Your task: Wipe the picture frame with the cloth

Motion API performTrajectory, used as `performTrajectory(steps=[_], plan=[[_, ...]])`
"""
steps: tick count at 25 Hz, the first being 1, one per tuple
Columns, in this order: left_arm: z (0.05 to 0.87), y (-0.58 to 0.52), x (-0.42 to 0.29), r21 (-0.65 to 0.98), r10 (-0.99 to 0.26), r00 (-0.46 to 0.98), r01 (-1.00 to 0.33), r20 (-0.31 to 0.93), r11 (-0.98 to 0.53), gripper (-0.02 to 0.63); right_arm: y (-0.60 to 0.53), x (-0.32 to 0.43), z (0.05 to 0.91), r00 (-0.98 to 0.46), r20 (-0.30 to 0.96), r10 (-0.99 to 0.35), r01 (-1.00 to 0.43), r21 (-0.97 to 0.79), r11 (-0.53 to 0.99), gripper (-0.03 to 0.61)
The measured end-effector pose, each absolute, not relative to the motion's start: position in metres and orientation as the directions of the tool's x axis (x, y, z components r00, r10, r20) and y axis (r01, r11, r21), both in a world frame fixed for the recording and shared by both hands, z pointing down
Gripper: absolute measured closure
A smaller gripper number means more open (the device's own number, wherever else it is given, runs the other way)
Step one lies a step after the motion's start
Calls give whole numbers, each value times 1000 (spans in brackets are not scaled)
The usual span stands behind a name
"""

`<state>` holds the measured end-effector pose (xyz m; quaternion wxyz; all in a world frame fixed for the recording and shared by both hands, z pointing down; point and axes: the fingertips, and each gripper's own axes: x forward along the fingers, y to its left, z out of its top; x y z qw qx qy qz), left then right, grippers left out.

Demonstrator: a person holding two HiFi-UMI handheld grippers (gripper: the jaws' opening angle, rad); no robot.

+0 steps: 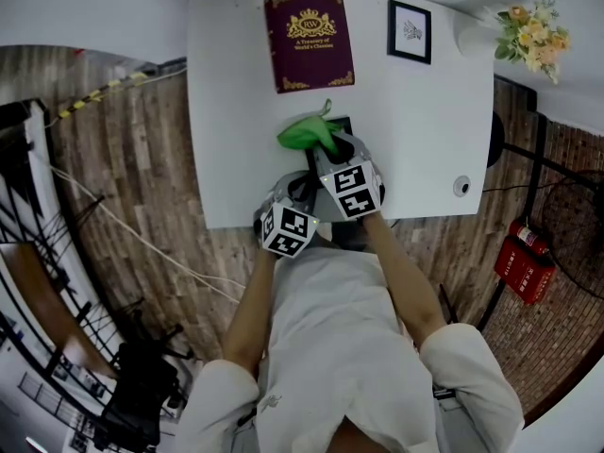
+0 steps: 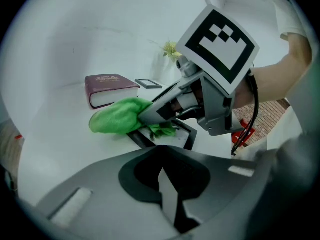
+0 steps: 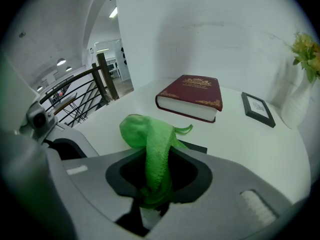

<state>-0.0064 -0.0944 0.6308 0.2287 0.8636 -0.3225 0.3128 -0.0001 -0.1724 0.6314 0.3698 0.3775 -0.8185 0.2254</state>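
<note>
- Cloth (image 1: 307, 132), green, is pinched in the closed right gripper (image 3: 151, 200). Most of it is bunched ahead of the tips, and it rests on the picture frame (image 2: 172, 138).
- Picture frame is black and lies flat on the tabletop (image 1: 236, 111), mid-width and close to the near edge. It is partly covered by the cloth.
- Left gripper (image 2: 166, 194) has its jaws together with nothing between them. It sits at the near edge just beside the right gripper and is not on the frame.
- Risk: nothing pins the frame. A stroke pulled toward the person could likely slide it to the near edge and off.
- Risk: only a narrow fold of cloth sits in the jaws. Drag on the glass could tug it out, or just roll the bunch without wiping.
- Risk: pressing too low may put the hard gripper tips on the glass rather than the cloth, so a scratch is possible.
- Risk: the two grippers are close together. A sideways sweep to the left could knock them into each other.
- Book (image 1: 308, 41) and small frame (image 1: 410, 31) sit by the far edge, well apart from the cloth. They are probably safe unless a stroke overshoots.
</note>
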Motion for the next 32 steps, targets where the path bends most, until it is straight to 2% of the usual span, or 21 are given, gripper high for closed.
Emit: performTrajectory(steps=[23, 32], plan=[[632, -95, -6, 193, -419, 595, -703, 686, -684, 594, -178, 83, 621, -287, 798, -530, -896, -28, 442, 479], [631, -95, -6, 190, -415, 598, -698, 686, -691, 594, -151, 45, 599, -384, 768, -512, -859, -93, 504, 479]])
